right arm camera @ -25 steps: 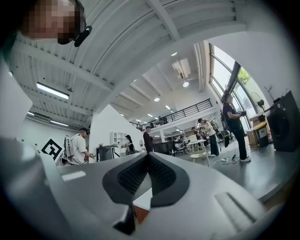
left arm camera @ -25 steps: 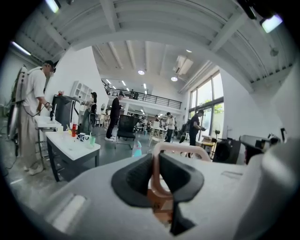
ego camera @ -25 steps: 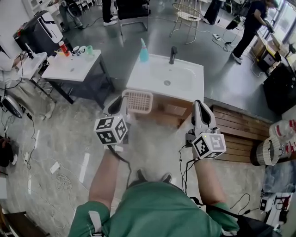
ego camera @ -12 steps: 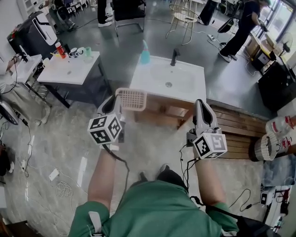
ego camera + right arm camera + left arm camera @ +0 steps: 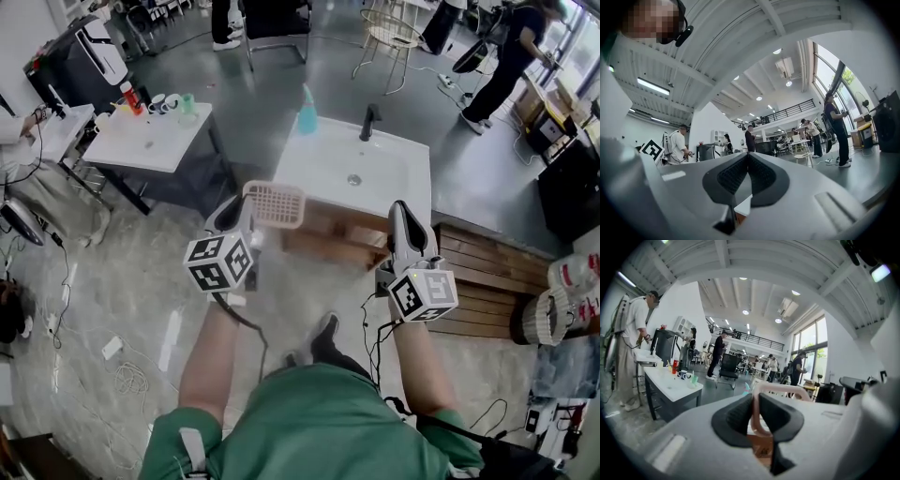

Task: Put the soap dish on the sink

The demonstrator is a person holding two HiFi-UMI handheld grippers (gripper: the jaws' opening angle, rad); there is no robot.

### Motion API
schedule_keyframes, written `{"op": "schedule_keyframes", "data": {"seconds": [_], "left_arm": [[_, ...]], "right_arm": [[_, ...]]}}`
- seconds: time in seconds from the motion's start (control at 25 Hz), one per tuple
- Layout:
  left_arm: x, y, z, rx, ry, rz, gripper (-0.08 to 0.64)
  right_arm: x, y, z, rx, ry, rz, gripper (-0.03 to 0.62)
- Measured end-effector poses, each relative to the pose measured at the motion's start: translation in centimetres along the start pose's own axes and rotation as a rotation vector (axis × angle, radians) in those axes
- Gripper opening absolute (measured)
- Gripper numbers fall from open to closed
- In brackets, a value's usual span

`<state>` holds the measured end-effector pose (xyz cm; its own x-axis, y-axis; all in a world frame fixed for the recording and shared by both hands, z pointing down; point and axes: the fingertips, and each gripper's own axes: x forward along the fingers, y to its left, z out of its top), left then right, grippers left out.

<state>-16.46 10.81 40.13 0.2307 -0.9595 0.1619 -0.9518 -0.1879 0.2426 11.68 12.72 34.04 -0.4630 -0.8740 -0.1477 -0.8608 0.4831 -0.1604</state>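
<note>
A pale pink slotted soap dish (image 5: 276, 204) hangs in the air just in front of the near left corner of the white sink (image 5: 323, 174). My left gripper (image 5: 246, 212) is shut on the dish's near rim; in the left gripper view the pink rim (image 5: 780, 391) sticks up from between the closed black pads (image 5: 736, 418). My right gripper (image 5: 406, 218) is shut with nothing in it, held in front of the sink's near right corner. Its black pads (image 5: 733, 176) meet in the right gripper view.
On the sink stand a black tap (image 5: 370, 120) and a blue-green soap bottle (image 5: 307, 112). A white table (image 5: 150, 142) with cups stands to the left, a wooden bench (image 5: 483, 277) to the right. People stand at the back. Cables lie on the floor.
Both grippers have kept their hold and pose while I stepped forward; the sink has come slightly nearer and shifted right in the head view. A foot now shows below.
</note>
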Motion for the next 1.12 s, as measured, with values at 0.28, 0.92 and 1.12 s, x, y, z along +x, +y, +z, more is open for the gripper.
{"op": "schedule_keyframes", "data": {"seconds": [0.28,0.92,1.12], "left_arm": [[6.2,0.4,0.6,0.006,0.012,0.052,0.043],[15.4,-1.1,0.5,0.036,0.058,0.121,0.043],[17.3,-0.6,1.0,0.037,0.059,0.118,0.043]], "right_arm": [[6.9,-4.0,-1.1,0.037,0.018,0.077,0.002],[14.8,-11.4,-1.7,0.072,0.029,0.172,0.002],[16.2,-12.3,-1.8,0.074,0.028,0.163,0.002]]}}
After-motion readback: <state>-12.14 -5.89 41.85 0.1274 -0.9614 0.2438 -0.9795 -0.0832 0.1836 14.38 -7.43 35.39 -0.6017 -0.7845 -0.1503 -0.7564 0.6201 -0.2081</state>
